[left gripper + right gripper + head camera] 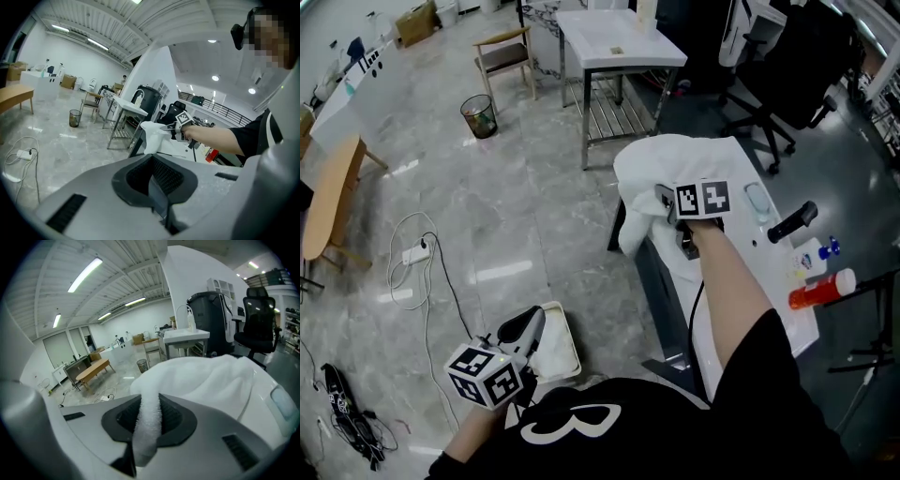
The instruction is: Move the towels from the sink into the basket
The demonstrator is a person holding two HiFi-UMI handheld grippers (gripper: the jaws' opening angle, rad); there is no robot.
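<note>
A white towel lies heaped over the white sink unit at the right. My right gripper is shut on a fold of it at the heap's near edge. In the right gripper view the towel runs as a thick strip down between the jaws of the right gripper. The left gripper hangs low at the left, just over the white basket on the floor, which has white cloth in it. Its jaws look shut with nothing between them. The left gripper view also shows the towel.
A black tap handle, a red bottle and small items sit on the sink top. Beyond stand a white table, office chairs and a waste bin. A cable with a power strip lies on the floor.
</note>
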